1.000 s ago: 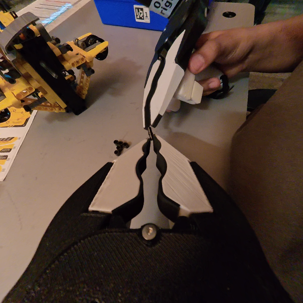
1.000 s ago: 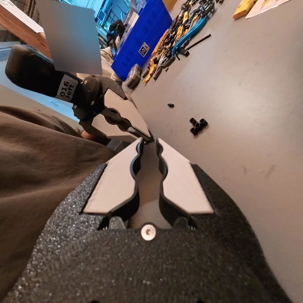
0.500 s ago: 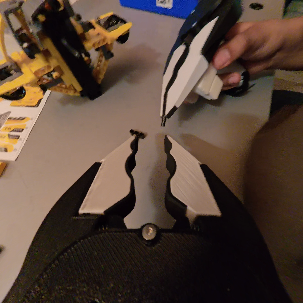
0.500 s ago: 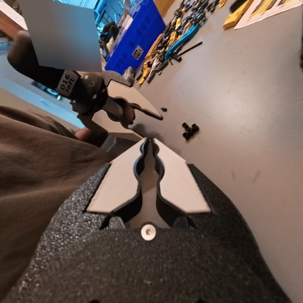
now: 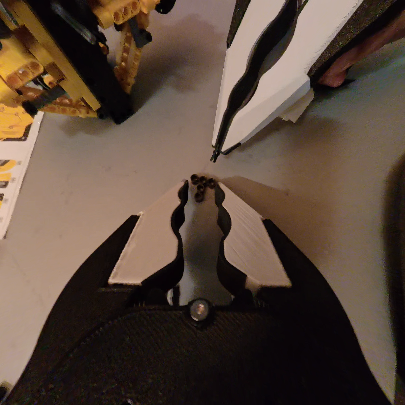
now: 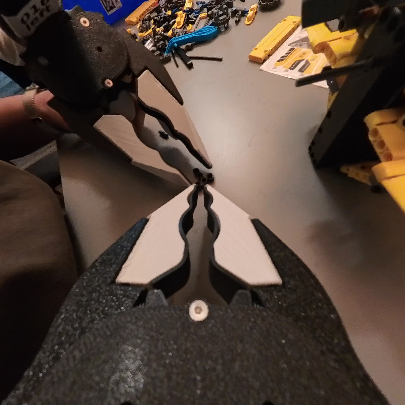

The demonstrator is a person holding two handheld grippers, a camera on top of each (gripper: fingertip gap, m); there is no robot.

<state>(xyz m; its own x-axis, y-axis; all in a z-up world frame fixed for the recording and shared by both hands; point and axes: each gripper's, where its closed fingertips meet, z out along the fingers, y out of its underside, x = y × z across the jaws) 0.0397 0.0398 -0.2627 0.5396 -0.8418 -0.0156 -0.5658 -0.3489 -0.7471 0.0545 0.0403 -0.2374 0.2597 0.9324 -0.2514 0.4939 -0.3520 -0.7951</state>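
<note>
Parted left claw straddles knobbly black connector; right claw seemingly clenched on a thin black pin.

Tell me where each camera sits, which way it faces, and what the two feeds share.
Left wrist view: on the left gripper, aimed down at the grey tabletop; its open fingers flank a cluster of small black ring-shaped pieces; the right gripper and a hand show beyond.
Right wrist view: on the right gripper, nearly shut, facing the left gripper and a forearm.
Shared: the black cluster, both grippers, the yellow-and-black brick model.
</note>
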